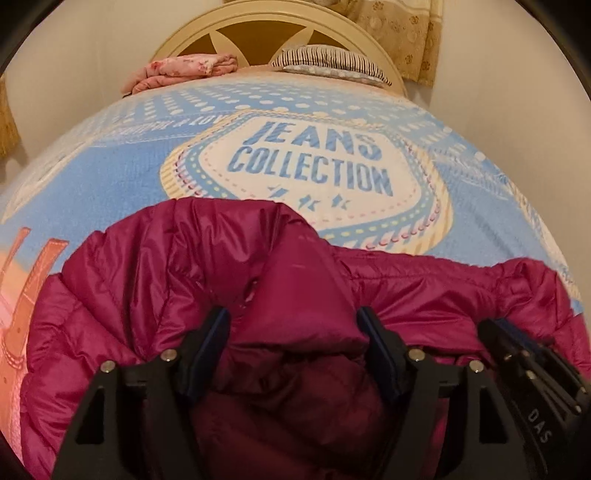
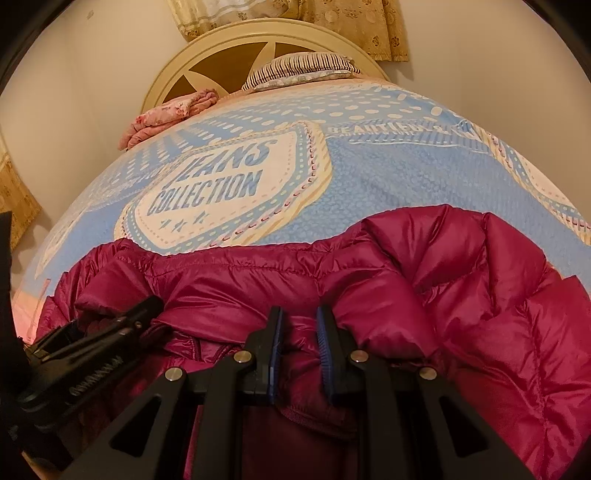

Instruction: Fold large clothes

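A magenta quilted puffer jacket [image 1: 207, 266] lies bunched on the near part of a bed with a blue "JEANS COLLECTION" blanket [image 1: 122, 177]. My left gripper [image 1: 293, 317] is open, its jaws wide apart around a fold of the jacket. My right gripper [image 2: 299, 317] is shut on a pinch of jacket fabric [image 2: 461, 280] between its blue pads. The right gripper also shows at the right edge of the left wrist view [image 1: 517, 343], and the left gripper shows at the left of the right wrist view [image 2: 140, 314].
A folded pink floral cloth [image 1: 177, 72] and a striped pillow [image 1: 328, 61] lie at the head of the bed by the cream headboard [image 1: 258, 26]. Beige curtains [image 2: 351, 26] hang behind. Walls stand on both sides.
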A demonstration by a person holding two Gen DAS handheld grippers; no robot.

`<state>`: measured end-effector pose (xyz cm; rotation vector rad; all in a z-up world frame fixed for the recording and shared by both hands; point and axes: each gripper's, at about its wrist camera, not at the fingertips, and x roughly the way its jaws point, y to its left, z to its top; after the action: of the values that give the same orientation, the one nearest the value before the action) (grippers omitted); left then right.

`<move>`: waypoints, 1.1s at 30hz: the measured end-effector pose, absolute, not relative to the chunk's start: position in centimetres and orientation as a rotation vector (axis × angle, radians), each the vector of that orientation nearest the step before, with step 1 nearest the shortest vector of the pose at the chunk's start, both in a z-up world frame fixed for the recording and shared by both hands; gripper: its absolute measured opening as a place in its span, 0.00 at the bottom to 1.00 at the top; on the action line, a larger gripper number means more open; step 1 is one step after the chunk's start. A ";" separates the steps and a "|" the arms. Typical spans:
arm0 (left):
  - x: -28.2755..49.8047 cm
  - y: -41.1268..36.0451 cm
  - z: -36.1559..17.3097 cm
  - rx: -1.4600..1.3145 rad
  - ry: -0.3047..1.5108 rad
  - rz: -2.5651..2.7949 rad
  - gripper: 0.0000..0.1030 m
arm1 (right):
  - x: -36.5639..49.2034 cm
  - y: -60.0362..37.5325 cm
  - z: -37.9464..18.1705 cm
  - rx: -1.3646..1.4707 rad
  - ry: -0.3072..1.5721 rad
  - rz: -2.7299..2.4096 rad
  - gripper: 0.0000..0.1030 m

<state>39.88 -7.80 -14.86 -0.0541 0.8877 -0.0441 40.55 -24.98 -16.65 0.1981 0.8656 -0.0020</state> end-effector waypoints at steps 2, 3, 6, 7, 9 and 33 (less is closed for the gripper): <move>40.1 -7.8 -14.8 -0.065 0.887 -0.049 0.74 | 40.5 -24.9 -16.1 0.188 0.882 -0.006 0.19; 40.1 -7.7 -14.9 -0.069 0.886 -0.051 0.74 | 40.3 -24.9 -15.5 0.187 0.884 -0.006 0.19; 40.1 -7.5 -14.9 -0.064 0.885 -0.048 0.74 | 38.7 -26.4 -13.4 0.230 0.815 -0.044 0.19; 39.9 -7.4 -14.8 -0.062 0.884 -0.048 0.74 | 38.5 -26.9 -13.1 0.228 0.807 -0.071 0.19; 39.7 -7.5 -14.7 -0.062 0.883 -0.048 0.74 | 38.7 -27.9 -13.8 0.191 0.852 -0.134 0.19; 33.3 -5.1 -11.3 -0.069 0.828 -0.185 0.74 | 31.8 -28.1 -11.1 0.185 0.740 -0.159 0.21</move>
<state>33.31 -5.14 -11.26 -0.0691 0.8276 -0.1848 31.78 -28.06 -11.14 0.1851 0.7398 -0.1590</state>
